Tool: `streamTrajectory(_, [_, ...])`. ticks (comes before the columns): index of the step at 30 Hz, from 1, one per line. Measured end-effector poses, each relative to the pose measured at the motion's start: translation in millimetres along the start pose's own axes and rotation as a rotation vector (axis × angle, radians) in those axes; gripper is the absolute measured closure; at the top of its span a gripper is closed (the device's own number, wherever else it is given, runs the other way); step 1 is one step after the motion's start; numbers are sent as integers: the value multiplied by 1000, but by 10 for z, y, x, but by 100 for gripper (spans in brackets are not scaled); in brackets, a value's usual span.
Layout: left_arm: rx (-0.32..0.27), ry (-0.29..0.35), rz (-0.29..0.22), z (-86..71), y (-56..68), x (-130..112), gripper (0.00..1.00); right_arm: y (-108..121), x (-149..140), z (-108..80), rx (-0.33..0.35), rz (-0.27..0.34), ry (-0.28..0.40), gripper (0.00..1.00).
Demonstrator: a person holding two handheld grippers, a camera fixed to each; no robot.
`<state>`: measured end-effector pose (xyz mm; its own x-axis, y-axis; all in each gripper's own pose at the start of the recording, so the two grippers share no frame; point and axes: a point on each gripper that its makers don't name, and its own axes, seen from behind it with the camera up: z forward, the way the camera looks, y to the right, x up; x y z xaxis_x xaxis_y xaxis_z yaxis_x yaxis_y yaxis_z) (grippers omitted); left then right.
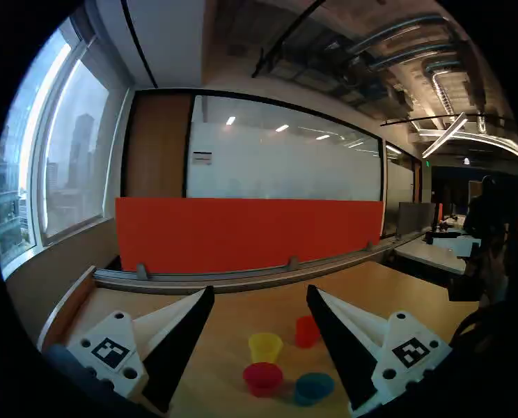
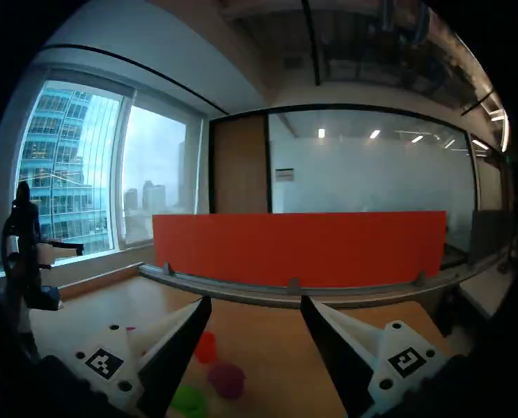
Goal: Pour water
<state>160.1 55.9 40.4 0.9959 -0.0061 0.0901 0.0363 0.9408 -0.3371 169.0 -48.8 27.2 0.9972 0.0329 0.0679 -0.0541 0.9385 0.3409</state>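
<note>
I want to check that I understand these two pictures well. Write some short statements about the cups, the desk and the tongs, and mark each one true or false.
1. The left tongs are open and hold nothing. True.
2. The blue cup lies on its side. False: it stands upright.
3. The panel behind the desk is green. False: it is orange.
4. In the right gripper view, a purple cup stands on the desk. True.
5. The right tongs grip a cup. False: they are open and hold nothing.
</note>
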Motion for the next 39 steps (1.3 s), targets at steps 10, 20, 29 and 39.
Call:
streamTrajectory(10, [-138,10,18,-11,380,82,1,-322,27,-21,151,-13,-19,1])
streamTrajectory(20, [-200,-25,16,-23,496,-45,1,-571,-59,-67,268,-6,-67,1])
streamTrajectory(29, [-259,-61,31,-44,622,-152,1,-693,-152,-119,338,-12,-110,1])
streamTrajectory(39, [-291,-96,48,-65,651,-304,1,-770,-384,-213,381,-80,-181,1])
